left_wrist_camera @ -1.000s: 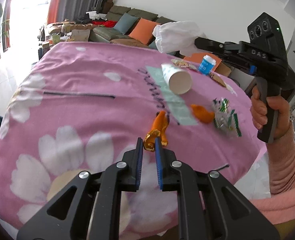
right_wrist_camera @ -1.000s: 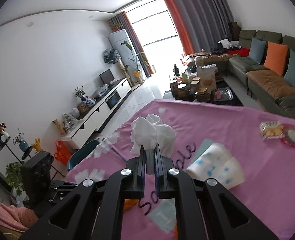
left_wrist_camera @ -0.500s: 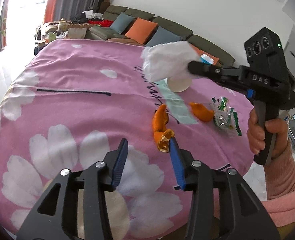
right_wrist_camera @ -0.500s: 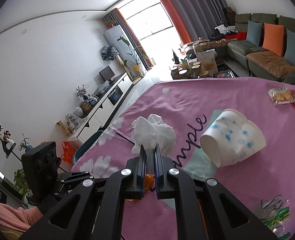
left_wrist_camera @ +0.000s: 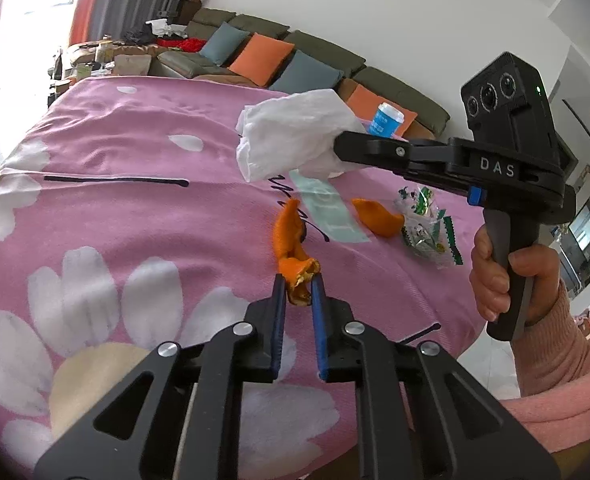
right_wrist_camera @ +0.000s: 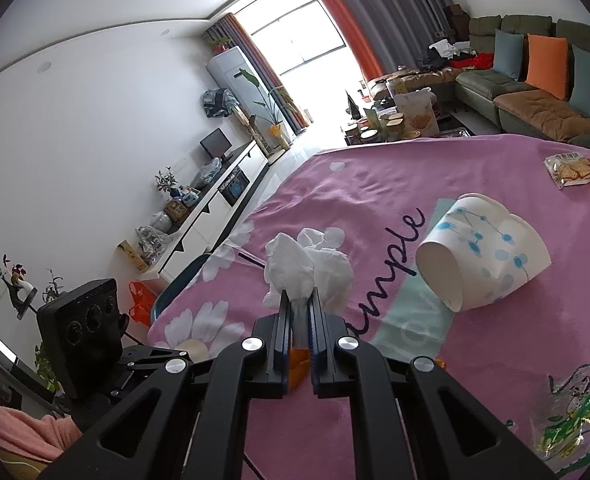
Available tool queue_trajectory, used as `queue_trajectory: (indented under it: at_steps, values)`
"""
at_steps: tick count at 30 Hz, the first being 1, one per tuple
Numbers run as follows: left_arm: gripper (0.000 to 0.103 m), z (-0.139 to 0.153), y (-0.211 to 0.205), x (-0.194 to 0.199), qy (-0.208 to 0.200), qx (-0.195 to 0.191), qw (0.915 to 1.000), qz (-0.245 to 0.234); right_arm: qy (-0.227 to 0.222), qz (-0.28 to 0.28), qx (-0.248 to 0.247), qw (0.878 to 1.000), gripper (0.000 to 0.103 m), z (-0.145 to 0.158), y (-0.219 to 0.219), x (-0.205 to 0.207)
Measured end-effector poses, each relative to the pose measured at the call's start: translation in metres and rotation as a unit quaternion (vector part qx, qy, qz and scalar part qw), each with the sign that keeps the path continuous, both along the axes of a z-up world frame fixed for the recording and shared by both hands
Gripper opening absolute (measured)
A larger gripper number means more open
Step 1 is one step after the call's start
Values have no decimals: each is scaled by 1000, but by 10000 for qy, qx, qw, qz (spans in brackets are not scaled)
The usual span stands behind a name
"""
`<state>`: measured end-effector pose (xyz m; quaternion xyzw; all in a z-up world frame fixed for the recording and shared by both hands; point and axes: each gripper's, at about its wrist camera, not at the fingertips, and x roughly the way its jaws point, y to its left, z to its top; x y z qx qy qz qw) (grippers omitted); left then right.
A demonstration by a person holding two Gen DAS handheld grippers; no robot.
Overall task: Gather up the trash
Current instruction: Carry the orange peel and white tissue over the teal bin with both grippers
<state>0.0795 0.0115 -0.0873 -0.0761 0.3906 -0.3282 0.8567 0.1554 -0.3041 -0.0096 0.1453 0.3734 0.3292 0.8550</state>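
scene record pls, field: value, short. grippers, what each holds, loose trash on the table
surface: table under pink floral cloth
left gripper: jaws closing around orange peel, grip not confirmed
right gripper: shut on white tissue, held above the cloth
paper cup: on its side, mouth toward right wrist camera
second peel piece: loose on cloth
green-white wrapper: loose, beside second peel
cracker packet: far edge

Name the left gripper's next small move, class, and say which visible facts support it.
Probably close the left gripper on the orange peel: its fingers flank the peel's near end but look slightly apart. The right gripper is already shut on the crumpled tissue.
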Motion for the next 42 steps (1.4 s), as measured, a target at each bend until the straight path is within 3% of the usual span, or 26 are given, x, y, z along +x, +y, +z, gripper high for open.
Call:
queue_trajectory:
  at_steps: [21,42]
  values:
    - [8,38,79,-36,-510,29,9951,849,-103,626,264,9976,7,7,51,-6]
    - [8,73,166,-58,-844,93,9771,1949,-91,1296,225,9913,7,10,115,0]
